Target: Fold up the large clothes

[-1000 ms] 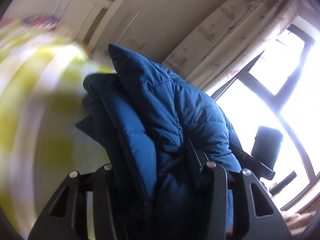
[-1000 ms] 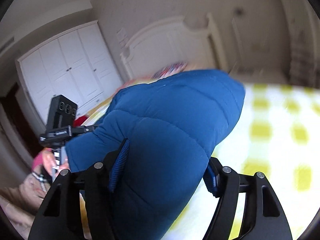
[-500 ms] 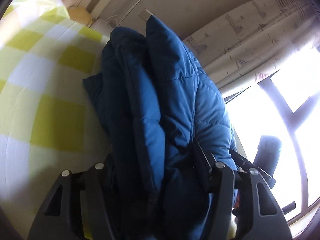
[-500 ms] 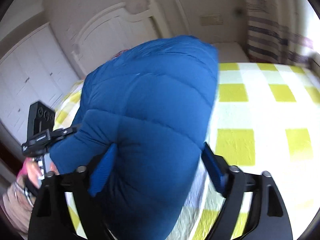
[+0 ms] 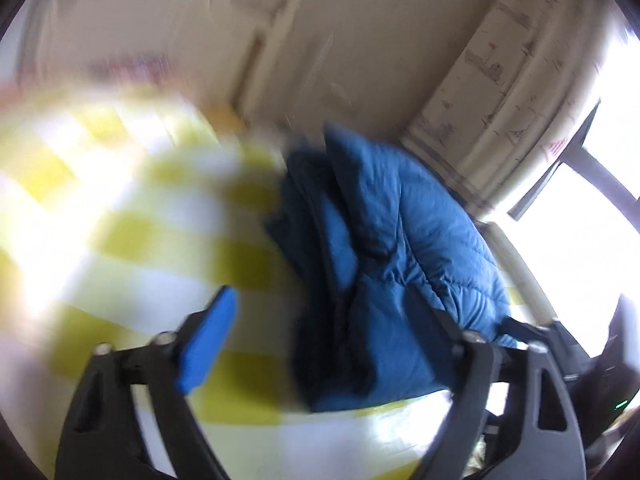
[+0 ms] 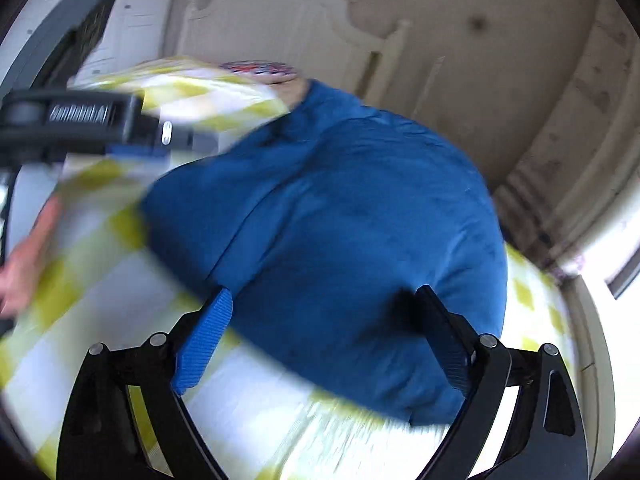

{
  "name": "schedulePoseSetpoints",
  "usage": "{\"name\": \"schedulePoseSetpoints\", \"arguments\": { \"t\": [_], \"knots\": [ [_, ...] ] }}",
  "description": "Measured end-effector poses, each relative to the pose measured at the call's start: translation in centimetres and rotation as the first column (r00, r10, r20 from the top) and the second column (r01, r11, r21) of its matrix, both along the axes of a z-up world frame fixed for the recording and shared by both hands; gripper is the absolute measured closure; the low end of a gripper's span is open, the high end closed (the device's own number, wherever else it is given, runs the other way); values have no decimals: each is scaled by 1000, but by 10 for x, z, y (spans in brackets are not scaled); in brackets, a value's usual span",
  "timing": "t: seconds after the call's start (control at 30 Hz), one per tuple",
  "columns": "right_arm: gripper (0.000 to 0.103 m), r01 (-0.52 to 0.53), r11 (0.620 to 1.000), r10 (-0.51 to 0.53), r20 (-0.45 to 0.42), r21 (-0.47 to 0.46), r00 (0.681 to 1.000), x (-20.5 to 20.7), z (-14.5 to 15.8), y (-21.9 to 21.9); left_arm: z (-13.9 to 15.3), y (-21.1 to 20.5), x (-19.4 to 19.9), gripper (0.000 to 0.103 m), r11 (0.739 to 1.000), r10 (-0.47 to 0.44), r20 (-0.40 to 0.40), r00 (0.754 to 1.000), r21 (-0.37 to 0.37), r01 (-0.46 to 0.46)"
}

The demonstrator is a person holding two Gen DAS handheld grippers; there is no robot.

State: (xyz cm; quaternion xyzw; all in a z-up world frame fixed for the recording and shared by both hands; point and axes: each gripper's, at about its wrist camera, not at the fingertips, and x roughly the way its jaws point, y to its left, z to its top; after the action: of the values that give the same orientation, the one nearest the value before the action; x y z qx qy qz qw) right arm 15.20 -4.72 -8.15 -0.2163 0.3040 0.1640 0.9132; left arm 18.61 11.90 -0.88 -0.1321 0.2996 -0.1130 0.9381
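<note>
The left gripper (image 5: pixel 320 332) had its jaws spread wide, holding nothing, and the right gripper (image 6: pixel 328 336) likewise stood wide open. Just beyond both lay the blue puffer jacket (image 6: pixel 340 232), bundled in a folded heap on the bed's yellow-checked cover (image 5: pixel 120 216). Farther off, motion blur smeared the white headboard (image 6: pixel 280 20) and curtain (image 5: pixel 508 80).

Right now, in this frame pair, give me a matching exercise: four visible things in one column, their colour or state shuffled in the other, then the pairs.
Things:
1. padded jacket
2. bedspread
3. left hand-held gripper
4. curtain

Colour or state:
A. yellow and white checks
B. pale, beside the bright window
C. blue, bundled on the bed
D. jaws spread wide

Pairs: 1-C, 2-A, 3-D, 4-B
</note>
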Motion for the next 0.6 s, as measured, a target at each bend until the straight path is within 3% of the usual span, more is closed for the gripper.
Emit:
{"name": "schedulePoseSetpoints", "arguments": {
  "t": [0.1,0.13,0.17,0.23,0.33,0.4,0.5,0.6],
  "knots": [
    [10,17,994,-31,130,111,991,-52,38,-38,59,-3,-59,2,970,107,233,967,187,-153],
    [8,27,985,-59,187,168,981,-68,59,-51,76,-6,-77,2,953,133,306,943,222,-206],
    [6,39,975,-93,242,219,966,-83,78,-64,98,-13,-101,2,928,160,400,902,251,-276],
    [5,72,954,-168,321,290,932,-104,104,-87,121,-27,-132,2,898,169,491,855,281,-339],
    [5,112,936,-233,349,334,908,-129,121,-99,135,-51,-161,2,868,176,557,812,301,-395],
    [5,136,931,-254,334,338,907,-129,120,-101,135,-68,-166,2,879,142,551,823,313,-361],
    [5,186,928,-280,275,322,920,-123,100,-107,117,-89,-159,2,894,109,483,869,334,-298],
    [5,233,920,-296,169,314,940,-102,72,-110,90,-105,-143,2,910,85,367,926,350,-222]
  ]
}}
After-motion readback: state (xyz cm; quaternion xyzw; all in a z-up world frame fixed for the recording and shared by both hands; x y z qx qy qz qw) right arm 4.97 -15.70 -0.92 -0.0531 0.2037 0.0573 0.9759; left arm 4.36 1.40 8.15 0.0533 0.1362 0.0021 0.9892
